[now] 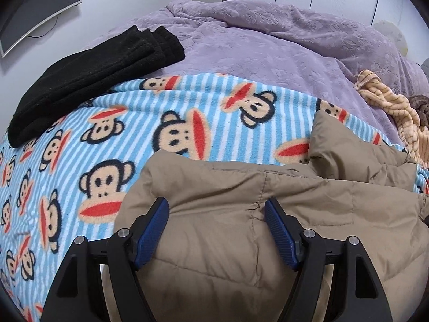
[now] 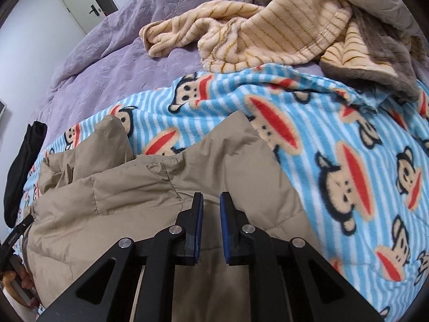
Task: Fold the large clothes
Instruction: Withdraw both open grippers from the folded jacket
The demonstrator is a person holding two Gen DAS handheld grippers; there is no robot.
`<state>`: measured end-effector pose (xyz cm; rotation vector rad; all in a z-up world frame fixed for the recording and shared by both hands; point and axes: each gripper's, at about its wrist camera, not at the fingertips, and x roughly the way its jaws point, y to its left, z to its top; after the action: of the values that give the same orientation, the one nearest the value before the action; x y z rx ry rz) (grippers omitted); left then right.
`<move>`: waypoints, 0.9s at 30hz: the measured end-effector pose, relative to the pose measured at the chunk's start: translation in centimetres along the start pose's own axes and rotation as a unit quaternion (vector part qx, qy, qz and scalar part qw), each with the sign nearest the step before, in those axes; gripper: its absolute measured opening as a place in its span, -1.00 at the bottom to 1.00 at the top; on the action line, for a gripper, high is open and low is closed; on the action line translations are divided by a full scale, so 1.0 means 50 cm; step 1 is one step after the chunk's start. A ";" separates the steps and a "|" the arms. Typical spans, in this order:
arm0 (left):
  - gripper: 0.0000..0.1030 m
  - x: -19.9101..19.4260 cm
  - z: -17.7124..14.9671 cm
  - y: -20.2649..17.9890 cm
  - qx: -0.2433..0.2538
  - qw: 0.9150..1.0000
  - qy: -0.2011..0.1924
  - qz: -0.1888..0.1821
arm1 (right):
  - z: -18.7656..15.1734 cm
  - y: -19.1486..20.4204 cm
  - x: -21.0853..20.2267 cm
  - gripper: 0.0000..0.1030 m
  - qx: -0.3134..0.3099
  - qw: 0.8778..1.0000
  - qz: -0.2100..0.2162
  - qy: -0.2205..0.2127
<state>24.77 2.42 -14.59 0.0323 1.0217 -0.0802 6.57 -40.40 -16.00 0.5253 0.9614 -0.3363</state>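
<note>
Your left gripper (image 1: 216, 209) hangs wide open over the tan padded jacket (image 1: 241, 228), gripping nothing; your right gripper (image 2: 211, 201) is nearly closed with a narrow gap, and I cannot tell whether it pinches fabric; the jacket lies bunched on the monkey-print blanket (image 1: 80, 161), probably spread there as a flat folding surface; the black folded garment (image 1: 88, 77) sits well apart at the left; the striped cream fleece (image 2: 268, 32) crowds the blanket's far edge, limiting room there
</note>
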 end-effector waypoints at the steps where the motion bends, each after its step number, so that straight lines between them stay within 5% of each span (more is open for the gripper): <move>1: 0.47 -0.015 -0.004 0.006 0.000 1.000 -0.003 0.002 | -0.006 -0.007 -0.014 -0.72 0.006 1.000 0.001 -0.002; 6: 0.47 -0.088 -0.042 0.027 0.001 1.000 0.001 0.000 | -0.055 -0.038 -0.072 -0.50 0.043 0.999 0.024 0.006; 18: 0.47 -0.170 -0.211 -0.001 0.005 0.997 0.078 0.003 | -0.219 -0.057 -0.160 -0.08 0.088 0.992 0.070 0.048; 27: 0.47 -0.218 -0.277 -0.009 -0.010 0.994 0.104 -0.011 | -0.302 -0.069 -0.160 0.15 0.114 0.984 0.093 0.097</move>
<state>7.29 3.43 -12.50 0.0114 1.2320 -0.0871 -9.76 -34.40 -17.18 0.8635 1.0585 -0.2293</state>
